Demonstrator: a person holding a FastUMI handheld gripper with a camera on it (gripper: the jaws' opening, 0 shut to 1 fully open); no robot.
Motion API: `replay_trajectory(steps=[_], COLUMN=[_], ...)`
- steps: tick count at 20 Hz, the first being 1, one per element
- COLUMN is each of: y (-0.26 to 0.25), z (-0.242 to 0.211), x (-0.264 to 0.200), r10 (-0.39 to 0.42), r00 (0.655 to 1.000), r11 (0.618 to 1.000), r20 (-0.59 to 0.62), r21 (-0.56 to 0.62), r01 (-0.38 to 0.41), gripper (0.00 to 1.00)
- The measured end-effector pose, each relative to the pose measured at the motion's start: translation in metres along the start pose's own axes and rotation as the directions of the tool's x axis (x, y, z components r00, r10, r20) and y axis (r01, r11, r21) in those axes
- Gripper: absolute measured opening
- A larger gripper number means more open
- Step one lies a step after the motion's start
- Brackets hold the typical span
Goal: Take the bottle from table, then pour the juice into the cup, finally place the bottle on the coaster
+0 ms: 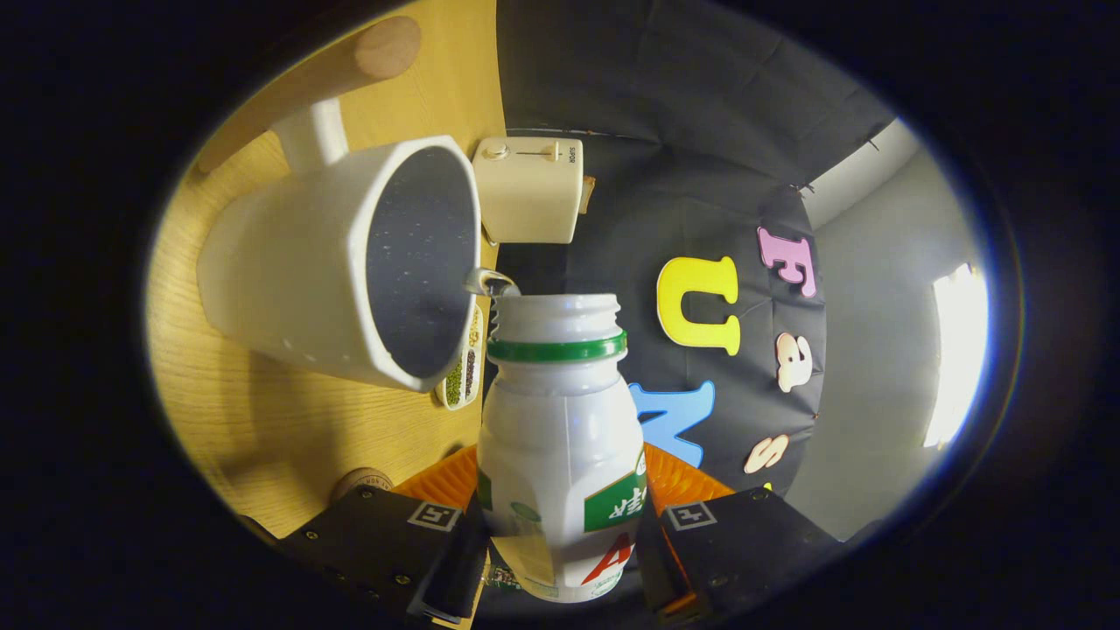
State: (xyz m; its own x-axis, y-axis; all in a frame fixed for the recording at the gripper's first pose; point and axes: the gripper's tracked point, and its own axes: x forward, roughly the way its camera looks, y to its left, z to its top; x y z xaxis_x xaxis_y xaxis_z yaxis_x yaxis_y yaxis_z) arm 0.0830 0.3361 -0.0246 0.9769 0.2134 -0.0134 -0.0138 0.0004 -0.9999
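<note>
**Desk:** While the bottle (560, 455) tips toward the cup (341, 262), where do you have it?

**Caption:** You hold it between the fingers of the gripper (560, 534), one finger pressed on each flank of its lower body, closed to the bottle's width. Its open mouth, above the green neck ring, sits just beside the cup's rim, and a thin clear stream bridges the gap into the dark interior.

**Desk:** How will it handle?

**Caption:** Judge it light and growing lighter as it empties; the thin plastic wall looks smooth and likely to flex, so you want firm but not crushing pressure. Your hold low on the labelled belly seems sound: the waist above narrows and could slip.

**Desk:** And around it?

**Caption:** Beyond the cup stands a cream toaster (529, 188) on the wooden table (262, 420); a small dish of beans (464, 367) peeks out past the cup's rim, touching or just behind it. A wooden handle (332, 70) crosses the far side. A round disc (359, 481), possibly the coaster, lies near one finger.
</note>
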Motion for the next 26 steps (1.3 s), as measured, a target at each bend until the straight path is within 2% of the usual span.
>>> replay_trajectory(steps=[26], y=[-0.0003], z=[-0.0046], x=[-0.0008], r10=[0.010], r00=[1.000], r11=[0.998], r20=[-0.006], r21=[-0.054], r01=[-0.011], gripper=[0.70])
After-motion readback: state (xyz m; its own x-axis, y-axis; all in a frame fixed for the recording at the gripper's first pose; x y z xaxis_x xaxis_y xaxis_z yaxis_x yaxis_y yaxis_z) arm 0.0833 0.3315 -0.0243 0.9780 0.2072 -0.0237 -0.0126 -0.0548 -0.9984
